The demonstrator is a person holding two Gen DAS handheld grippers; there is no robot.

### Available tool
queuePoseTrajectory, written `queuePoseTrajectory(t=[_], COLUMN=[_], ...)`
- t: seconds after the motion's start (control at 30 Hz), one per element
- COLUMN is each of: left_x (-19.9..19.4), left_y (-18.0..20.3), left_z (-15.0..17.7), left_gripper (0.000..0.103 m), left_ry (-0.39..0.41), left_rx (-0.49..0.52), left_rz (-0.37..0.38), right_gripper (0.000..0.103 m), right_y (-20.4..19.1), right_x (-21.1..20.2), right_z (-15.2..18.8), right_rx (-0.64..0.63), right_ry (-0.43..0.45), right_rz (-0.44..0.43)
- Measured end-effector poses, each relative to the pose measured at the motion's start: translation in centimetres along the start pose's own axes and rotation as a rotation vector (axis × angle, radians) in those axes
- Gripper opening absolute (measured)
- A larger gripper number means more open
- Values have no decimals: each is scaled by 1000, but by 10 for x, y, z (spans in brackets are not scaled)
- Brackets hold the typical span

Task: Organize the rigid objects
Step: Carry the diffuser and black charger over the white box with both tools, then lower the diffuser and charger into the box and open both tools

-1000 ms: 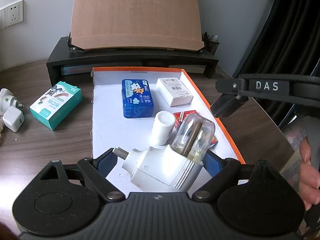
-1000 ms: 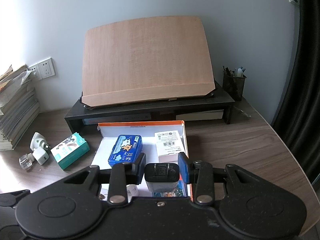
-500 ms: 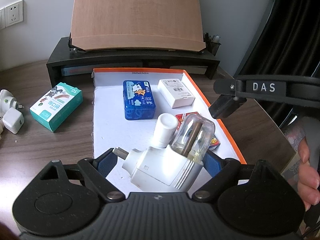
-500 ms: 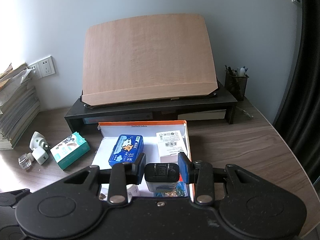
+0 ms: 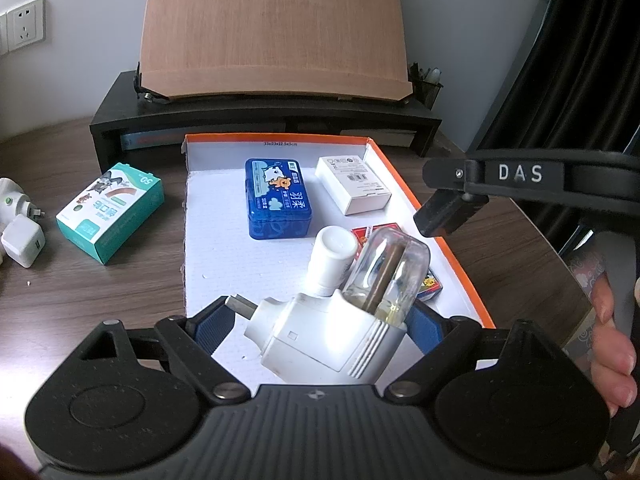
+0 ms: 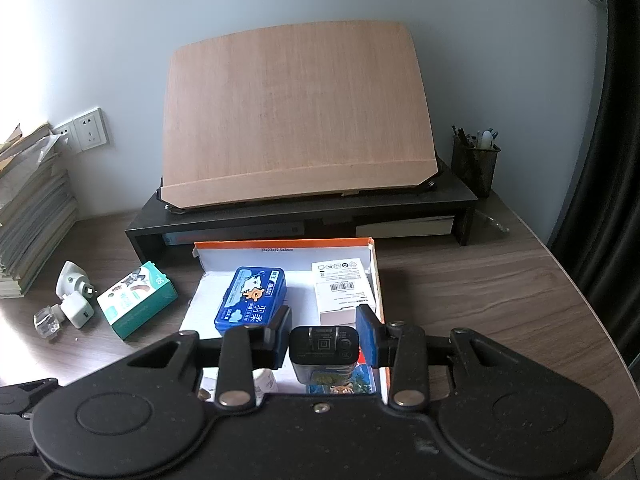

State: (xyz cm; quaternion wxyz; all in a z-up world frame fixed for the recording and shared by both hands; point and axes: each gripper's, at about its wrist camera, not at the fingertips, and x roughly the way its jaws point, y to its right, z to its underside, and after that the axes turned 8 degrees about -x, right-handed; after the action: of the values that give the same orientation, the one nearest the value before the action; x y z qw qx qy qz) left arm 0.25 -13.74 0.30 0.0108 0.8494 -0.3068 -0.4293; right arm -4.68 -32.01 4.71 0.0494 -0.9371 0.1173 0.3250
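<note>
My left gripper is shut on a white plug-in vaporiser with a clear bottle, held above the near end of the orange-rimmed white box. Inside the box lie a blue tin, a white carton, a white cylinder and red card packs. My right gripper holds a black charger; the right pad stands a little off it. It hovers over the box's near right part. The blue tin and the white carton lie beyond it.
A teal box, a white charger and a white plug lie on the wooden desk left of the box. A black riser with a wooden board stands behind. A pen cup is at the back right; stacked papers are at the far left.
The left gripper with the vaporiser has risen and drawn back slightly. The right gripper has lifted a little, and a small gap has opened beside the black charger.
</note>
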Motion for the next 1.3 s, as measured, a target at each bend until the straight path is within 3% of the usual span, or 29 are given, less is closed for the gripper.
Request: queuePoseTrajectory(t=[0.97,1.03,1.1,1.3], left_x=[7,7,7,8], left_y=[-3,-3,-3,1], left_z=[-1,-1,-1,0], left_gripper=[92,92,92,92], left_ry=[-34,-36,-37,-53], left_rx=[32,31,30,37], left_rz=[-10,-11,-12,-6], right_gripper=[44,47,57,59], right_y=[-6,-6,-5,8], right_x=[44,48,48,38], right_z=[-22,-25,-27,-27], right_rx=[-59,-65,-63,-38], right_ry=[-32,-29,-10,11], right_rz=[-49,-47,-33,-8])
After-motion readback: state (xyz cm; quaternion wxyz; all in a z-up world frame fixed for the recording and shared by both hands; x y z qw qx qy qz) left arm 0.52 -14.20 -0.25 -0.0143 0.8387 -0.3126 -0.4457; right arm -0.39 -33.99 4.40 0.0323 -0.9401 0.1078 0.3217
